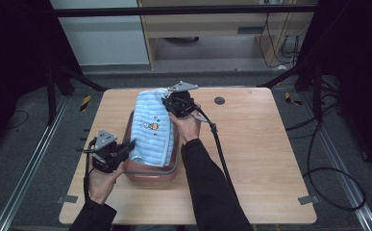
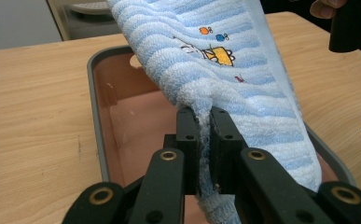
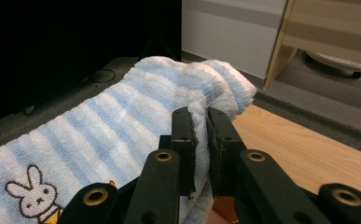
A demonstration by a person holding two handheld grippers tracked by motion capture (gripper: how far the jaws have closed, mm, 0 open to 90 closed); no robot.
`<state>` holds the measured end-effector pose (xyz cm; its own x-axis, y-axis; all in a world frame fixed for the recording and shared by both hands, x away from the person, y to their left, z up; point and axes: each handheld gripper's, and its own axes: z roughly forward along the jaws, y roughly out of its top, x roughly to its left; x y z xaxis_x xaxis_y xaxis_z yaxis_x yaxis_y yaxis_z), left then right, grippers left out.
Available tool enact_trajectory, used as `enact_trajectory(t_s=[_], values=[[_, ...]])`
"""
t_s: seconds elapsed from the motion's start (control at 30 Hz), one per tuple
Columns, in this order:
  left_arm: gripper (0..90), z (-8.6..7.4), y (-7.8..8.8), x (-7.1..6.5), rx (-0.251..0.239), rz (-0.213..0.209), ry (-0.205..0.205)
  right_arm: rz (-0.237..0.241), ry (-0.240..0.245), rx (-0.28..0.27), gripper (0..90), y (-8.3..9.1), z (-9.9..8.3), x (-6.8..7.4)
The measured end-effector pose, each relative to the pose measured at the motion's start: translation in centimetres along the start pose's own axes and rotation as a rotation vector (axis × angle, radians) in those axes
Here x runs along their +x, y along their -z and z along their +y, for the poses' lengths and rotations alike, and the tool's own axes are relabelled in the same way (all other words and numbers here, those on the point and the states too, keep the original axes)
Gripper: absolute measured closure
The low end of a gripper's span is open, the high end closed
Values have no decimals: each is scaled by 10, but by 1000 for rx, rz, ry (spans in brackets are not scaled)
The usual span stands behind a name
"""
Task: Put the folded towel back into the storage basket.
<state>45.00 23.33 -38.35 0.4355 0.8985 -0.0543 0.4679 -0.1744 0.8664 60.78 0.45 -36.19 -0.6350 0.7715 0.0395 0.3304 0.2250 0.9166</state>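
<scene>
You've got the left claw (image 1: 128,144) and right claw (image 1: 167,102) each clamped on an end of the striped towel (image 1: 152,129), stretched over the pink tub (image 1: 147,174).

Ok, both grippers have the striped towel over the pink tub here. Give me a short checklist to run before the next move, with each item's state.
1. Left gripper pinches the towel: ok, cloth is clamped between the shut jaws.
2. Right gripper pinches the towel's far end: ok, a fold sits between the shut jaws.
3. Towel is above the tub: ok, it hangs along the tub's length.
4. Tub interior free of other things: ok on the visible floor in the left gripper view; under the towel, cannot tell.
5. Towel spread flat, not bunched: not ok, it puckers at both grips.
6. Towel touches the tub floor: cannot tell.
</scene>
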Motion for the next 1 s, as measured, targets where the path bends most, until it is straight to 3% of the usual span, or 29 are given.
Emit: enact_trajectory(t_s=[1.0], values=[[837,-26,-20,-1,101,25,-30,7,-14,86,826,-27,-45,0]])
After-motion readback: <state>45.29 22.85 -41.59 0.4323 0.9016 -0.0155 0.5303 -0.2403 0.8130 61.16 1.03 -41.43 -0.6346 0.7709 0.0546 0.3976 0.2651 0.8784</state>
